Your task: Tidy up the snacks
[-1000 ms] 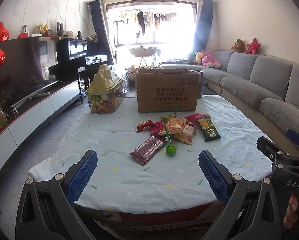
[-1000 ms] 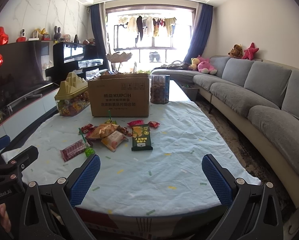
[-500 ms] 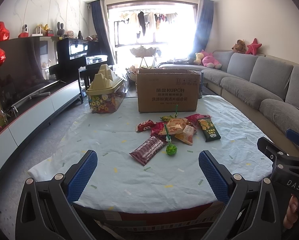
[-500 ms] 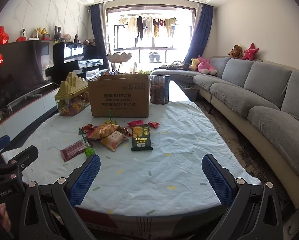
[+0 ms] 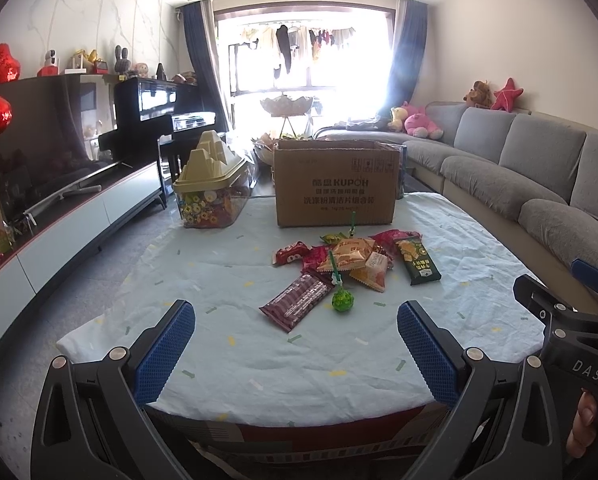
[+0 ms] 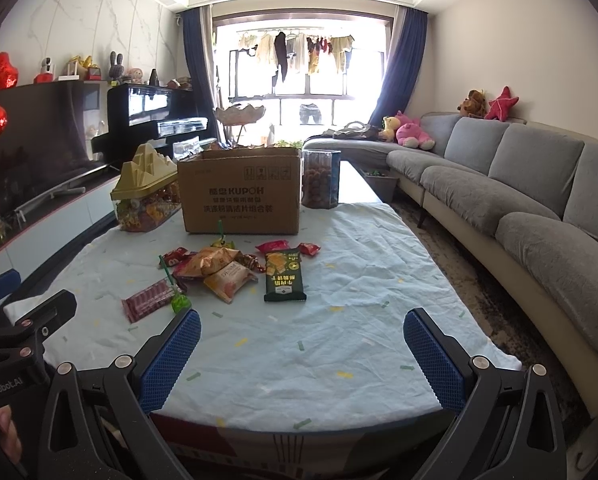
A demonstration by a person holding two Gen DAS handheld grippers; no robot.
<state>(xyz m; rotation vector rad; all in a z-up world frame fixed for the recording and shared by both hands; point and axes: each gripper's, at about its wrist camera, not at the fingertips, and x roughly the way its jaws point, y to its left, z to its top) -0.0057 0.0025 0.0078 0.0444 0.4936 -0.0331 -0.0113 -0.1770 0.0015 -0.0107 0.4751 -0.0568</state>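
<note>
A pile of snack packets [image 5: 353, 258] lies mid-table, also in the right wrist view [image 6: 219, 266]. A striped maroon packet [image 5: 297, 300] and a green lollipop [image 5: 342, 301] lie nearest me; a dark green packet [image 6: 285, 276] lies at the pile's right. An open cardboard box [image 5: 335, 184] stands behind the pile, also in the right wrist view [image 6: 241, 194]. My left gripper [image 5: 297, 346] is open and empty above the table's near edge. My right gripper [image 6: 301, 354] is open and empty beside it, to the right.
A clear candy tub with a gold mountain lid [image 5: 211, 188] stands left of the box. A clear jar of snacks [image 6: 321, 178] stands right of it. A grey sofa [image 6: 519, 200] runs along the right. A TV cabinet [image 5: 59, 216] lines the left. The table [image 6: 355, 340] has a light blue cloth.
</note>
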